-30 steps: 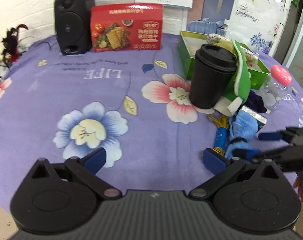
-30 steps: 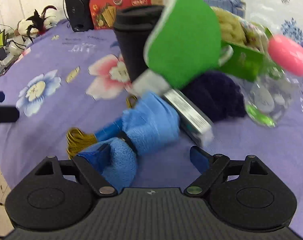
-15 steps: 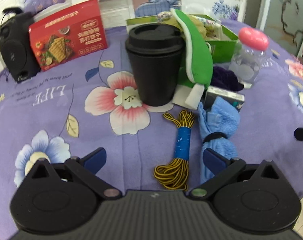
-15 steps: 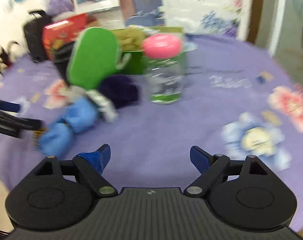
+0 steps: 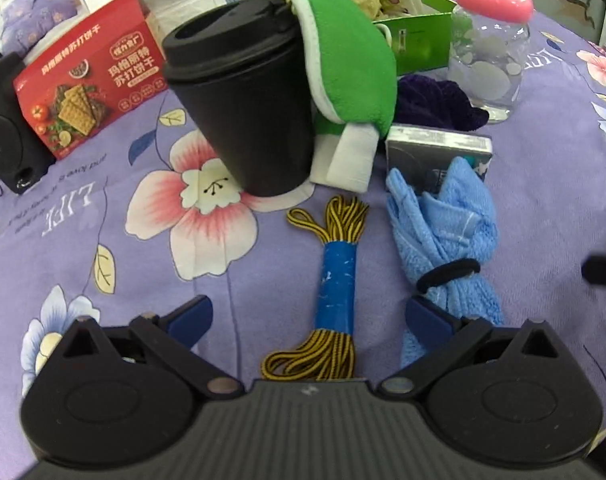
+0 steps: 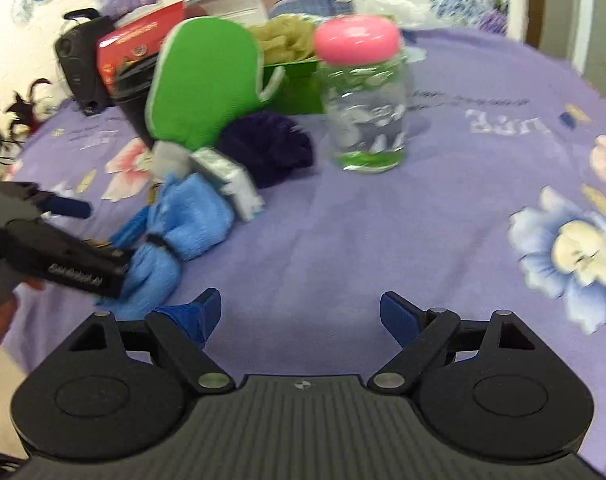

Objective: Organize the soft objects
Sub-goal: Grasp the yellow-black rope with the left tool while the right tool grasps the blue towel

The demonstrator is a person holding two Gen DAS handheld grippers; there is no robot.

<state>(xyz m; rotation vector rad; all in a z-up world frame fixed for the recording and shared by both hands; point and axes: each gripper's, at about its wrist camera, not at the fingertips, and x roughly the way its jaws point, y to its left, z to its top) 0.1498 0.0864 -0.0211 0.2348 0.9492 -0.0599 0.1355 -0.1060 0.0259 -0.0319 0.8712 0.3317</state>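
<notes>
A yellow-black cord bundle (image 5: 335, 280) with a blue wrap lies between the open jaws of my left gripper (image 5: 309, 316). Just right of it lies a blue towel (image 5: 447, 236) tied by a black band, touching the right fingertip. A green mitt (image 5: 343, 56) leans on a black cup (image 5: 243, 112), with a dark purple fluffy thing (image 5: 435, 100) behind. In the right wrist view the blue towel (image 6: 183, 224), green mitt (image 6: 207, 88) and purple fluffy thing (image 6: 271, 148) sit left of my open, empty right gripper (image 6: 299, 316). The left gripper (image 6: 63, 236) reaches in from the left.
A green box (image 5: 419, 36) of soft items stands at the back. A glass jar (image 6: 363, 96) with a pink lid stands by it. A small grey box (image 5: 435, 152) lies under the towel's end. A red cracker box (image 5: 87, 88) and a black speaker (image 5: 3, 128) are far left.
My left gripper has swung right and come down over the cord bundle and towel. My right gripper has pulled back from the towel and turned toward the bare cloth at the right.
</notes>
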